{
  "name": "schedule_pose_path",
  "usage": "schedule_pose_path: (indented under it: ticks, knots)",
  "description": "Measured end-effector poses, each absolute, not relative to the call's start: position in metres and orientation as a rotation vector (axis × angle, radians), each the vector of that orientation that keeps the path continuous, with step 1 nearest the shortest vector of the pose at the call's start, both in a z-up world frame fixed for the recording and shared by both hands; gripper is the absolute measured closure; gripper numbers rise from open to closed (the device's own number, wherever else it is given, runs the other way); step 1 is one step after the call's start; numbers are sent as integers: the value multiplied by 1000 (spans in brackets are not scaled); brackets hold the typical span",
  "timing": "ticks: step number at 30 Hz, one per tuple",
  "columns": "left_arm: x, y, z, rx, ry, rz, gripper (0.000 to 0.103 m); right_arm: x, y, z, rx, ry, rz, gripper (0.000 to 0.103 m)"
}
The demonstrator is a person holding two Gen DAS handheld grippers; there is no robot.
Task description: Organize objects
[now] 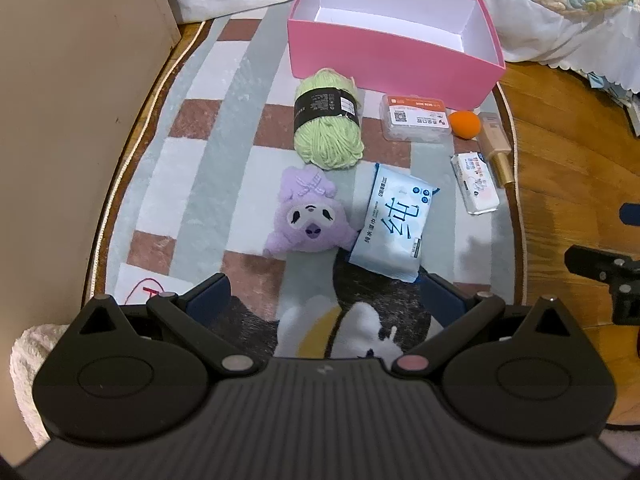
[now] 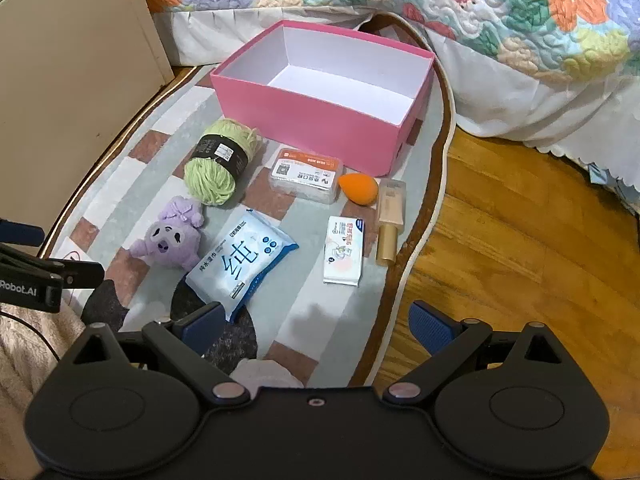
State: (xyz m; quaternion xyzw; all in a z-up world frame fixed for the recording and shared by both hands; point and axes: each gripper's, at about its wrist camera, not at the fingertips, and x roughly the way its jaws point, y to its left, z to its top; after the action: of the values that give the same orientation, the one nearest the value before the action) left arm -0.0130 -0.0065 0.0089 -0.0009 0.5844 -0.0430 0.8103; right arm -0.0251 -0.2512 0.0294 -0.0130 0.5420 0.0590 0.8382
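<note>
An empty pink box (image 1: 384, 60) (image 2: 304, 118) with a white inside stands at the far end of the rug. In front of it lie a green yarn ball (image 1: 328, 128) (image 2: 218, 168), a purple plush toy (image 1: 308, 216) (image 2: 170, 238), a blue wet-wipe pack (image 1: 396, 224) (image 2: 240, 264), a clear plastic case (image 1: 414, 118) (image 2: 306, 175), an orange sponge (image 1: 464, 123) (image 2: 358, 188), a small tissue pack (image 1: 476, 182) (image 2: 344, 254) and a gold-capped tube (image 1: 496, 148) (image 2: 390, 220). My left gripper (image 1: 324, 296) is open, just short of the plush and wipes. My right gripper (image 2: 316, 322) is open, empty, near the wipes.
A patterned rug (image 1: 224, 160) (image 2: 320, 320) covers wooden floor (image 2: 520, 240). A beige cabinet (image 1: 60, 120) stands on the left. A bed with a floral quilt (image 2: 440, 0) and white skirt runs behind and to the right. The other gripper shows at each view's edge.
</note>
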Motion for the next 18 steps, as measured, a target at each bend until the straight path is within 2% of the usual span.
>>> schedule_pose_path:
  ticks: [18]
  knots:
    - [-13, -2, 1, 19, 1261, -76, 0, -22, -253, 25, 0, 1168, 118, 3]
